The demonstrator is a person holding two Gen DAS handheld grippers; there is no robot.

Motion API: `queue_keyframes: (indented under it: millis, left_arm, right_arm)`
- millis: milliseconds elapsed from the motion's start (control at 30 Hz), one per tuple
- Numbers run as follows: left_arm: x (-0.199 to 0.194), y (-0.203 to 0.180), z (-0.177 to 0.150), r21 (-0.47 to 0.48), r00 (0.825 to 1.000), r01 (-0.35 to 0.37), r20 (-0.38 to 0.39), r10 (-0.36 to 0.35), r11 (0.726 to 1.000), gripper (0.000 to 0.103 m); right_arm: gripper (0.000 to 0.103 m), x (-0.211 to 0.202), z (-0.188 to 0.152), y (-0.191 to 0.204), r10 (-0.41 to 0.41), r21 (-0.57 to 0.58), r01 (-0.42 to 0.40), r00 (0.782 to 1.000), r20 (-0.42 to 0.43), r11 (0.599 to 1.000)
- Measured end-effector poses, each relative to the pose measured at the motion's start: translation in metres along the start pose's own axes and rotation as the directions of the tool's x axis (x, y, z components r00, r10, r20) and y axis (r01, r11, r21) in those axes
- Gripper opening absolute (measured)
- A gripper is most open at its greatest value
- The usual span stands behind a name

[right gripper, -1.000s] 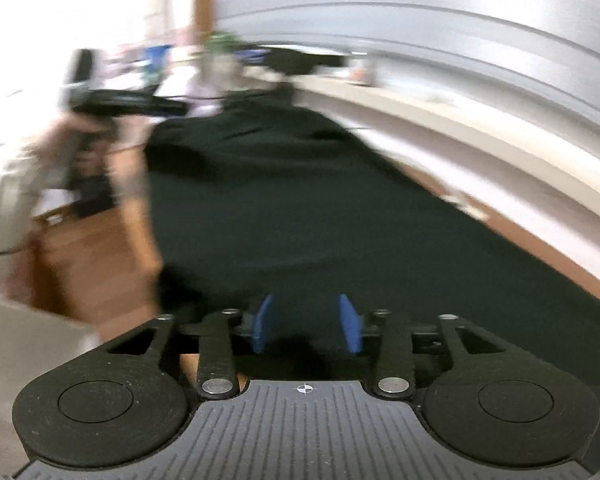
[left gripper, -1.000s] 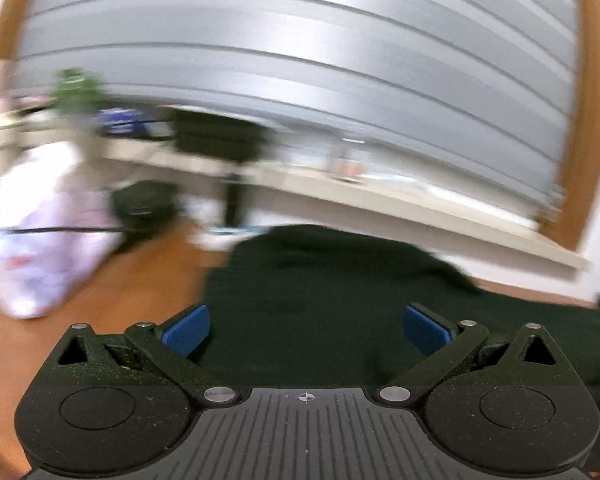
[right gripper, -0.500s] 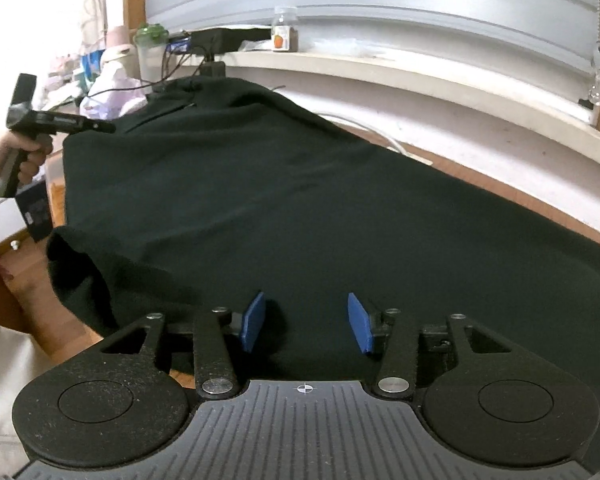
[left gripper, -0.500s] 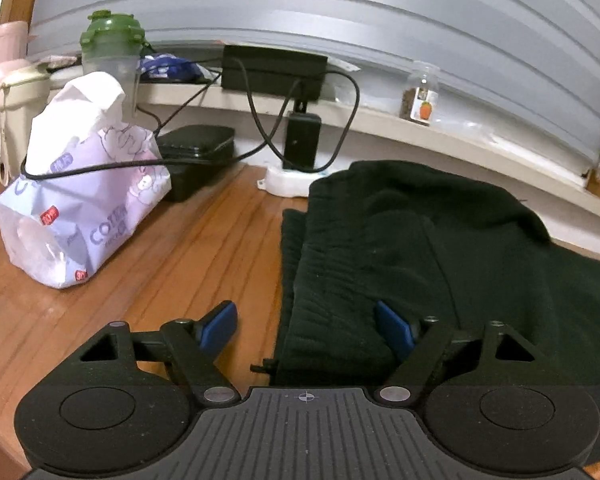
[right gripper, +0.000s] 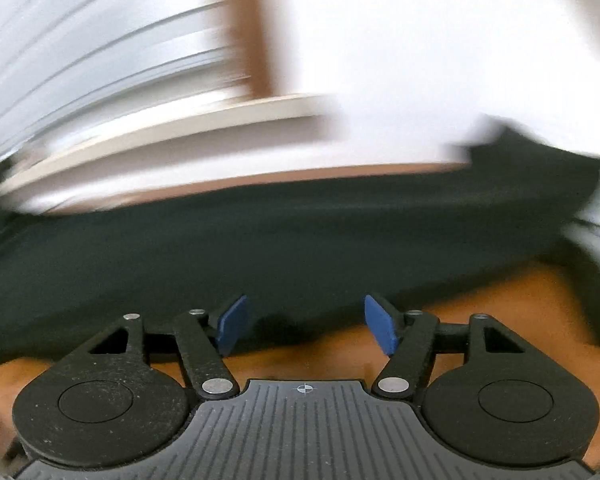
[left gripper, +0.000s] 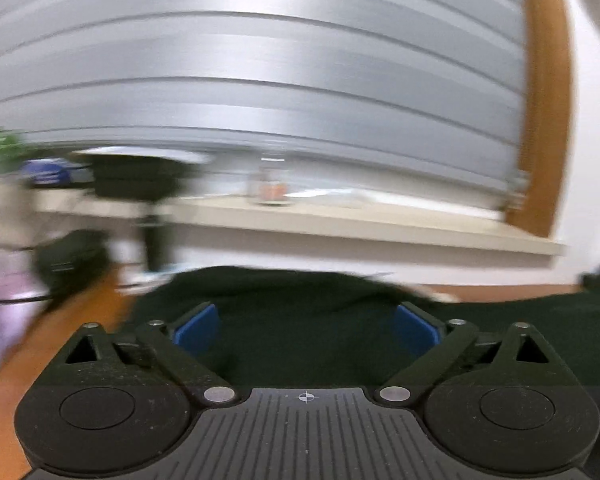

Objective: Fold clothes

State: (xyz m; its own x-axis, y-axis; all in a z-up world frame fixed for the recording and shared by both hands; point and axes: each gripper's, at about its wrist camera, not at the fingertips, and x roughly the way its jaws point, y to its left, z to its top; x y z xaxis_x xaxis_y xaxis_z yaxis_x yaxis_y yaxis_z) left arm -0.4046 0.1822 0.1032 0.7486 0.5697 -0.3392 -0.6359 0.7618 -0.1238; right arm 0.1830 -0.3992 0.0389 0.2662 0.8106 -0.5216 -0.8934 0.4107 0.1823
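A dark green garment lies spread over the wooden table; both views are motion-blurred. My left gripper hovers low over the garment's left part. Its jaws are opening wide and its blue pads press on nothing. In the right wrist view the garment runs across the middle, with its near edge just ahead of my right gripper. Those jaws are opening too, with bare table under them and no cloth gripped.
A pale window sill under grey blinds runs behind the table and carries a small jar and a black box. A dark case, cables and a pale plastic bag crowd the table's left end.
The left view has swung right, pushing the bag to the frame's edge, and its jaws stand wider. The right gripper swept right to the garment's near edge, rolled, and spread its pads.
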Motion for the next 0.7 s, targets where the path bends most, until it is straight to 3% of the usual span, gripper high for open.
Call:
queue_keyframes:
  millis: [100,200,300,433,567,700]
  left_arm:
    - [0.043,-0.037,0.003,0.013,0.992,0.120,-0.041,-0.120,0.993,0.098]
    - [0.094,-0.075,0.004,-0.005,0.965,0.239,-0.107,-0.238,0.971,0.098]
    - [0.131,-0.116,0.003,-0.001,0.938,0.309,-0.164,-0.305,0.951,0.098]
    - [0.161,-0.141,-0.006,0.021,0.917,0.353,-0.204,-0.342,0.935,0.098]
    - [0.169,-0.142,-0.019,0.008,0.902,0.365,-0.249,-0.352,0.931,0.098]
    - [0.167,-0.131,-0.020,-0.055,0.901,0.364,-0.231,-0.366,0.930,0.098]
  right_arm:
    - [0.066,0.002,0.009,-0.059,-0.064,0.173,0.060,0.998,0.017,0.983]
    - [0.067,0.014,0.016,-0.100,-0.097,0.345,0.083,0.995,0.024,0.935]
    - [0.067,0.034,0.022,-0.111,-0.077,0.406,0.057,0.996,0.034,0.912]
    - [0.067,0.052,0.025,-0.109,-0.095,0.441,0.061,0.994,0.057,0.896]
    - [0.072,0.060,0.029,-0.105,-0.099,0.489,0.049,0.992,0.078,0.871]
    - [0.066,0.059,0.030,-0.101,-0.067,0.496,-0.013,0.987,0.143,0.868]
